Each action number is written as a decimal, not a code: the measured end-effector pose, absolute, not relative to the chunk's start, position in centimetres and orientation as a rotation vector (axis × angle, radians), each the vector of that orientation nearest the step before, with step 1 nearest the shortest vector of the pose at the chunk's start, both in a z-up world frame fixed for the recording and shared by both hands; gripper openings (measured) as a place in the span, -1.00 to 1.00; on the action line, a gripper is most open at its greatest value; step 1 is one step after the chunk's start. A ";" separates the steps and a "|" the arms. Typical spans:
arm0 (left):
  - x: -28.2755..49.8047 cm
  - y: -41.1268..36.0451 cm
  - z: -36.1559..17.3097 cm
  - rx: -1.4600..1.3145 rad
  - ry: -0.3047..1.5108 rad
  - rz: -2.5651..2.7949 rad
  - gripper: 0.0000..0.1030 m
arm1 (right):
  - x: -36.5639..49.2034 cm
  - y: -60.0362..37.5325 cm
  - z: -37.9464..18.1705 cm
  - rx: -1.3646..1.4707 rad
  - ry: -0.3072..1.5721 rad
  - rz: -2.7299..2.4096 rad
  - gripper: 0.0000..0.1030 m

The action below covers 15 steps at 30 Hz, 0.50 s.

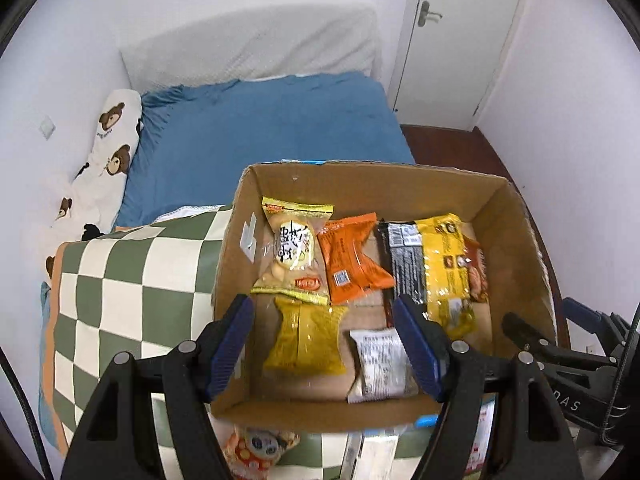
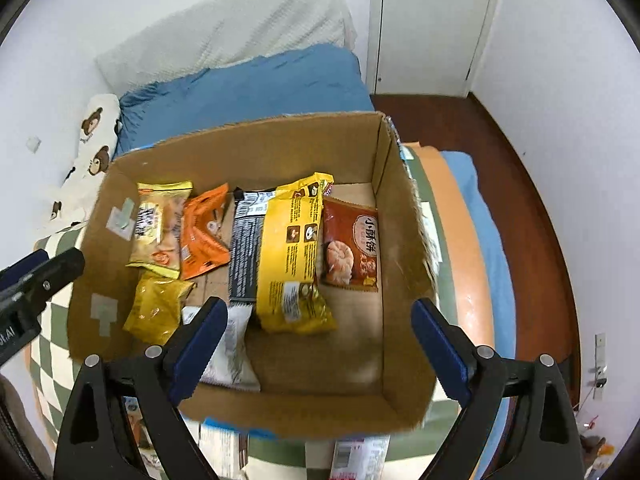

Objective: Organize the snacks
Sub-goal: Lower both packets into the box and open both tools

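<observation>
Jaws of the left gripper and the right gripper are spread wide and nothing is held; both are poised above the near edge of the cardboard box. Inside it, a white packet and a yellow packet are laid nearest, an orange packet and a large yellow bag farther in. Beyond, the box is backed by a checkered blanket and blue bedding.
</observation>
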<state>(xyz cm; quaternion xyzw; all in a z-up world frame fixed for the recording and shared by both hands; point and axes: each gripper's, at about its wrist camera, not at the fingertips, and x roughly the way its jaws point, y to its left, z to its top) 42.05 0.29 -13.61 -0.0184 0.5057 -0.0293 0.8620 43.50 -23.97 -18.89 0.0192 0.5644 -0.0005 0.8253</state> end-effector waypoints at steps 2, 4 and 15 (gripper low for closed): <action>40.8 0.4 -13.0 -0.041 1.047 -0.064 0.37 | 42.1 -23.7 -17.8 0.035 1.174 0.000 0.85; 39.6 0.5 -12.6 -0.045 1.035 -0.063 0.37 | 40.6 -23.5 -16.6 0.033 1.149 0.006 0.87; 34.0 0.7 -9.2 -0.034 0.942 -0.053 0.37 | 34.4 -23.3 -11.3 0.052 1.037 0.026 0.87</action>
